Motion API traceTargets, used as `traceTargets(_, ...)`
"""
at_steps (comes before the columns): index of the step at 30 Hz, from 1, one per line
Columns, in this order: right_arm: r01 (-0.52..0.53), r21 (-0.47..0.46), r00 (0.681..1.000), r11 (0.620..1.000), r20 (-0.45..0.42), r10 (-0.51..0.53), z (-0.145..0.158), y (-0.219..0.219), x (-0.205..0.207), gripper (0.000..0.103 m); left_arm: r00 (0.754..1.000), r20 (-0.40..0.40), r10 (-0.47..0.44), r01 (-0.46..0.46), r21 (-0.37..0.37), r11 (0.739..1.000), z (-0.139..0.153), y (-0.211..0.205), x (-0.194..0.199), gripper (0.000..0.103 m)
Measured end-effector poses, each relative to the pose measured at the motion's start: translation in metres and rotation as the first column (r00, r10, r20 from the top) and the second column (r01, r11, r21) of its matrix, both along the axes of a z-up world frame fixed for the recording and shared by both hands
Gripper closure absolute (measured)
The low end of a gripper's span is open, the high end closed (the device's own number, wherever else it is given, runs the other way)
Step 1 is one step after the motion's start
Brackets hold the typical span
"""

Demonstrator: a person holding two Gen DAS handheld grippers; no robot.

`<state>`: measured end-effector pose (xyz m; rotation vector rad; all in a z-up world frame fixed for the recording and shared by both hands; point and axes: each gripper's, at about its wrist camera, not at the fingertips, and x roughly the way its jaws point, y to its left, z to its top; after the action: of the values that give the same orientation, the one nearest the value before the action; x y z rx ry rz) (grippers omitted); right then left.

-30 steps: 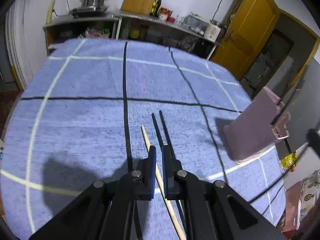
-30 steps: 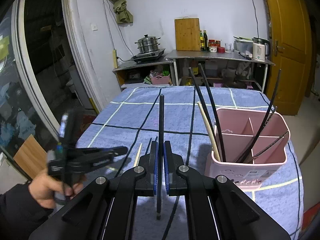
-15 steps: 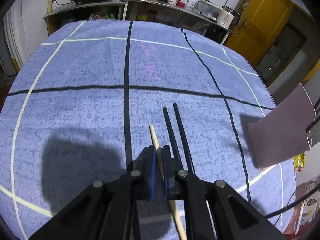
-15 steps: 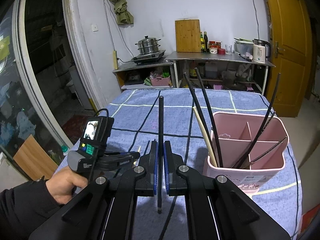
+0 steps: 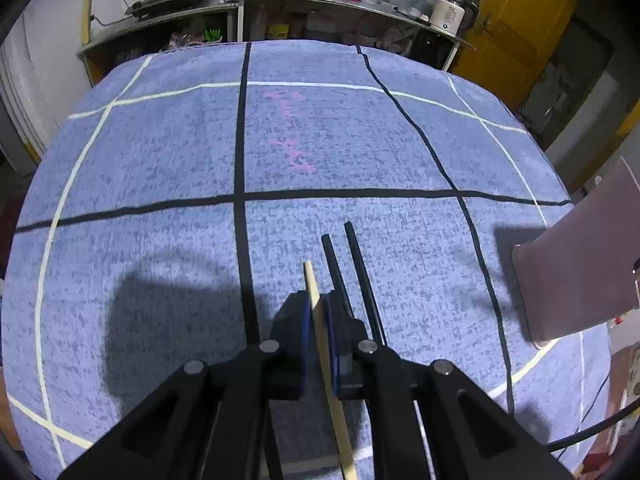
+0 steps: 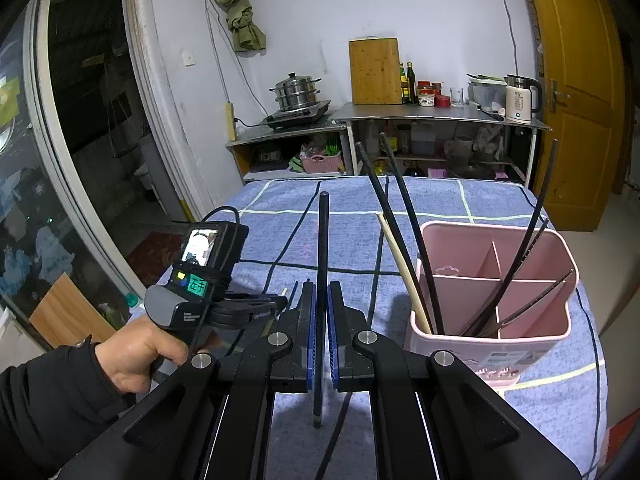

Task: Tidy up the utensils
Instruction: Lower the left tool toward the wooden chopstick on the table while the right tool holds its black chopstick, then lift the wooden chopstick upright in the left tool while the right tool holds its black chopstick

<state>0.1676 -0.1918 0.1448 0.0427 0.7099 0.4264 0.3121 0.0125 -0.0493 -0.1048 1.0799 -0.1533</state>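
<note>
One wooden chopstick (image 5: 316,312) flat on desk (image 5: 160,160), long axis running straight between left gripper (image 5: 318,320) jaws, narrowed onto it; right gripper (image 6: 321,312) clamped on black chopstick (image 6: 322,280), pink holder (image 6: 492,316) just right.

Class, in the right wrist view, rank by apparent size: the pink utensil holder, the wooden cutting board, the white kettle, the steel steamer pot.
1. pink utensil holder, though nearness inflates it
2. wooden cutting board
3. steel steamer pot and white kettle look alike; unranked.
</note>
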Motion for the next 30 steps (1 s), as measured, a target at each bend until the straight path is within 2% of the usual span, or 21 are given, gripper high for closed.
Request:
traceTargets(8,0.001,0.004,1.000,1.000,-0.001,-0.001,0.000,0.000,-0.002,0.098,1.000,0.005,-0.024,0.024,0.042,0.999,0.001,-0.005,0.006,0.095)
traceTargets(12,0.001,0.004,1.000,1.000,-0.001,-0.001,0.000,-0.001,-0.002,0.098,1.000,0.007,-0.027,0.027,0.027,0.999,0.006,-0.001,0.002,0.097)
traceTargets(17,0.002,0.005,1.000,1.000,0.001,-0.002,0.000,-0.001,-0.002,0.098,0.995,0.091,-0.027,0.028,-0.006,1.000,0.043,0.010,-0.017,0.097)
traceTargets(23,0.008,0.009,1.000,1.000,0.002,-0.008,0.002,-0.001,-0.004,0.098,0.975,0.218,-0.042,0.053,-0.045,0.998,0.102,0.024,-0.054,0.097)
traceTargets(30,0.011,-0.001,1.000,1.000,0.009,-0.011,0.007,-0.001,-0.012,0.098,0.954,0.294,-0.057,0.080,-0.067,0.995,0.144,0.033,-0.091,0.097)
